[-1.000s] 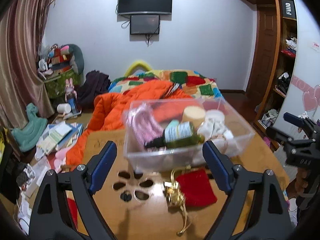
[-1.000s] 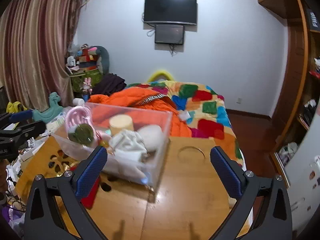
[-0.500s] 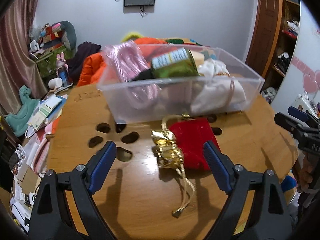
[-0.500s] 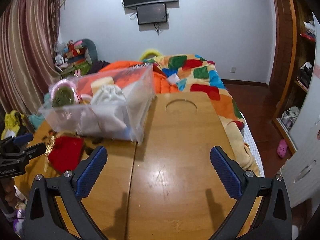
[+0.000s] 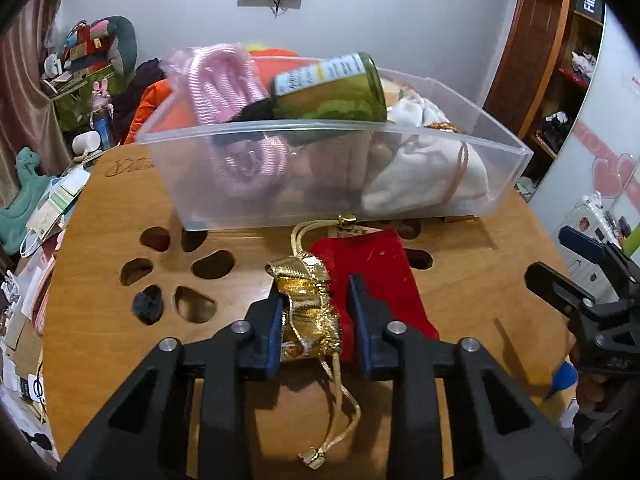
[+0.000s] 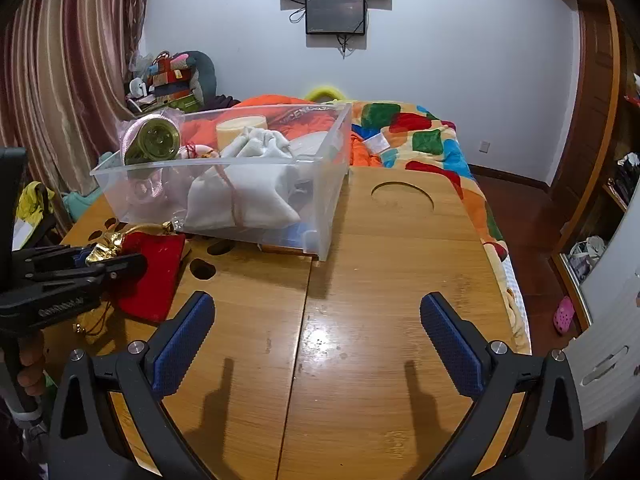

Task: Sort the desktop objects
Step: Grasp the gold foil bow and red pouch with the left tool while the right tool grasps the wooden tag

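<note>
Left gripper (image 5: 316,312) is down on the wooden table (image 5: 460,280), jaws drawn in close on either side of the gold drawstring pouch (image 5: 308,304), blue pads against its crinkled foil. The right pad also presses the edge of the red velvet pouch (image 5: 372,264), which lies flat just beside and partly under the gold one. Gold cord (image 5: 340,400) trails back toward the camera btwn the gripper arms, ending in a small gold bead. Whether the pouch is lifted off the table or only pinched in place is hard to tell from this angle.

Right gripper (image 6: 316,340) hovers over bare tabletop (image 6: 380,280) w/ fingers spread wide, nothing btwn them. From its view the left gripper (image 6: 116,260) shows at the left edge, tips on the gold pouch (image 6: 106,246) w/ the red pouch (image 6: 154,272) beneath.

Clear plastic bin (image 5: 320,176) sits just beyond both pouches, near the table's far side. Inside: a pink coiled rope (image 5: 224,84) at left, a green glass bottle (image 5: 332,88) lying tilted on top w/ its base over the rim, a white cloth bag (image 5: 424,176) at right. Right view adds a cream cylinder (image 6: 242,126) toward the back of the bin (image 6: 320,208).

Paw-shaped cutouts (image 5: 176,276) pierce the table left of the pouches; a round recess (image 6: 402,196) marks the right half. Beyond, a bed w/ an orange quilt (image 6: 280,106) and patchwork cover (image 6: 420,136).
</note>
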Available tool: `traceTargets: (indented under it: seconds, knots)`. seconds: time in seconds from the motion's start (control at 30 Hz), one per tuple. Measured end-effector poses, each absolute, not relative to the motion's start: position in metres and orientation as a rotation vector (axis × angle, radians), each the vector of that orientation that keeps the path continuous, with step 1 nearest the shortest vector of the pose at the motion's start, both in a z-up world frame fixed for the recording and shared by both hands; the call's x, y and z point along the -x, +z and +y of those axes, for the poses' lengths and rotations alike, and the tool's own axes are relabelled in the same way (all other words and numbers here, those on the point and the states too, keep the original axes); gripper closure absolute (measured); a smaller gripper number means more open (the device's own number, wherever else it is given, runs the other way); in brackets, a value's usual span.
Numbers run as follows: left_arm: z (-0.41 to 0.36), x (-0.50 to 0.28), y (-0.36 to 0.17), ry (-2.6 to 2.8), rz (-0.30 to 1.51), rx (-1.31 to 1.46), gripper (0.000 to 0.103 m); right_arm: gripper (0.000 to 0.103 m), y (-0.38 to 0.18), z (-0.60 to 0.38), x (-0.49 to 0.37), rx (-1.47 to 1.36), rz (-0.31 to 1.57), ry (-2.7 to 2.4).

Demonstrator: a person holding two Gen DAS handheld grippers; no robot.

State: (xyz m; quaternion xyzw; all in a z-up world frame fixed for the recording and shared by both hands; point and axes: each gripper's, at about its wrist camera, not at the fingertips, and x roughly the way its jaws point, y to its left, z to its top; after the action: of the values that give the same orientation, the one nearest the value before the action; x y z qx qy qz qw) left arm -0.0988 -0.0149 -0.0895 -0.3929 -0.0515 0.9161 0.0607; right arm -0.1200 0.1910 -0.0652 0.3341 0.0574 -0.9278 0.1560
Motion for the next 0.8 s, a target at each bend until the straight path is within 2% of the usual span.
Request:
traceTargets:
  seconds: [0.5, 0.7, 0.8]
  knots:
    - [-0.083, 0.046, -0.052, 2.930, -0.295, 1.014, 0.077, 0.003, -0.070, 0.121, 0.133, -0.975, 0.228, -2.491]
    - [-0.099, 0.043, -0.056, 2.960, -0.310, 0.996, 0.077, 0.010, -0.075, 0.087, 0.149, -1.018, 0.279, -2.442]
    - [-0.103, 0.043, -0.057, 2.951, -0.328, 0.990, 0.077, 0.018, -0.078, 0.071, 0.153, -1.026, 0.330, -2.450]
